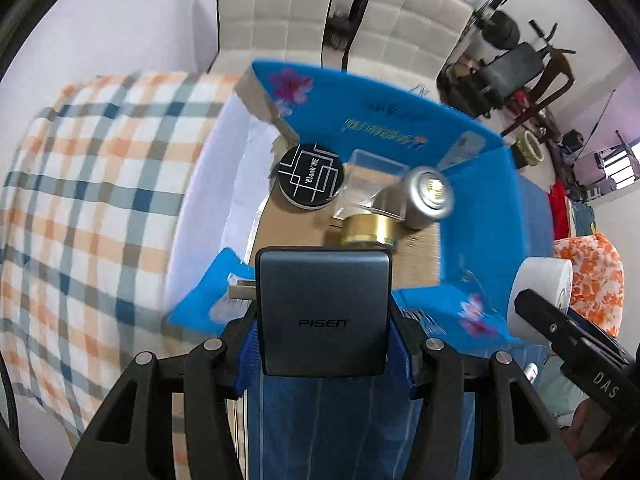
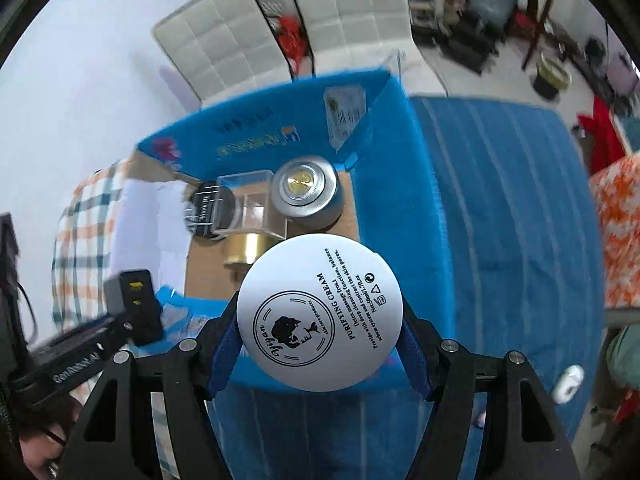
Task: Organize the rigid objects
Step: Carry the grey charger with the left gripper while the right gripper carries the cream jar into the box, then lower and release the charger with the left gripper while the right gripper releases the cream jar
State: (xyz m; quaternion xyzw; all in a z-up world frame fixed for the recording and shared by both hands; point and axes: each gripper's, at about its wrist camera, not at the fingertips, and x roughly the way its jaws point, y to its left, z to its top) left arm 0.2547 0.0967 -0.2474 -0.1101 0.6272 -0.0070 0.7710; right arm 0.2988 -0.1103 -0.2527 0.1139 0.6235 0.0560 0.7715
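My left gripper (image 1: 323,320) is shut on a dark grey PISEN charger (image 1: 323,304), held above the near flap of an open blue cardboard box (image 1: 384,120). My right gripper (image 2: 320,320) is shut on a round white cream jar (image 2: 319,314), also held over the box's (image 2: 256,136) near edge. On the box floor lie a black round tin (image 1: 311,178), a clear plastic case (image 1: 370,178), a silver can (image 1: 430,196) and a gold lid (image 1: 370,232). The right gripper with the white jar (image 1: 540,292) shows at the right of the left wrist view; the left gripper with the charger (image 2: 134,300) appears at the left of the right wrist view.
The box sits on a blue striped cloth (image 2: 500,208). A plaid blanket (image 1: 100,208) lies to its left, an orange floral cushion (image 1: 596,280) to its right. White padded chairs (image 1: 280,16) stand behind. A small white object (image 2: 568,384) lies on the cloth at the right.
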